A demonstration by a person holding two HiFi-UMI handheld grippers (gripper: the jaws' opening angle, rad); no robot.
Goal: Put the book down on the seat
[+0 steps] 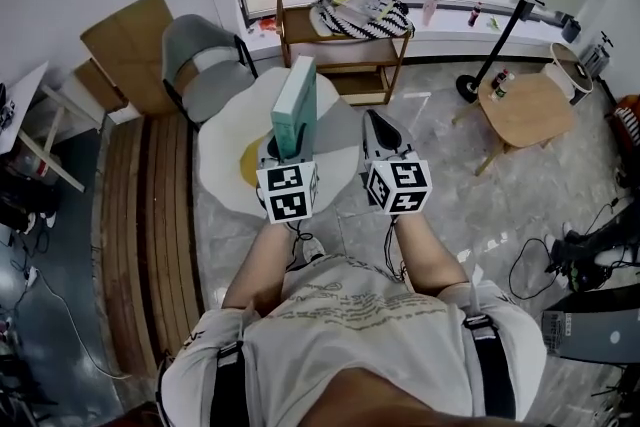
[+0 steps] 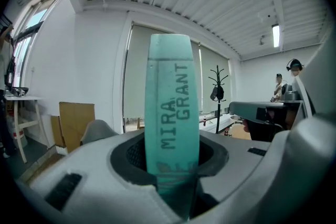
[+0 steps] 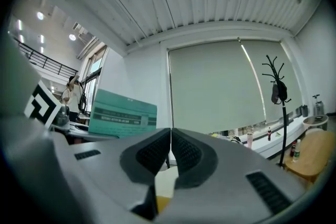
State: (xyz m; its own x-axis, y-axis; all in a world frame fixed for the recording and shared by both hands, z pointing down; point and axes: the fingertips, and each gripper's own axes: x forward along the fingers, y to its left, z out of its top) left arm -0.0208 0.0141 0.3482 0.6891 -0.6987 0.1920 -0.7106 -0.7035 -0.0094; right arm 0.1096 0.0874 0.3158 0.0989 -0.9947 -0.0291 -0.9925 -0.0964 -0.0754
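— Two grippers: what did each hold?
— The left gripper [image 1: 284, 151] had its jaws clamped on the teal book [image 1: 296, 103], upright above the white seat [image 1: 222, 153]. The right gripper [image 1: 378, 129] had its jaws pressed together, empty.

the book [image 1: 296, 103] has a matt teal cover, paper-like — the right gripper [image 3: 170, 136] is smooth grey plastic with dark ribbed pads [image 3: 152, 153]. the round side table [image 1: 527, 112] looks like pale, smooth wood.

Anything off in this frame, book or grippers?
Nothing stands out. The book stands upright, clamped in the left gripper over the white seat. The right gripper is shut and empty beside it.
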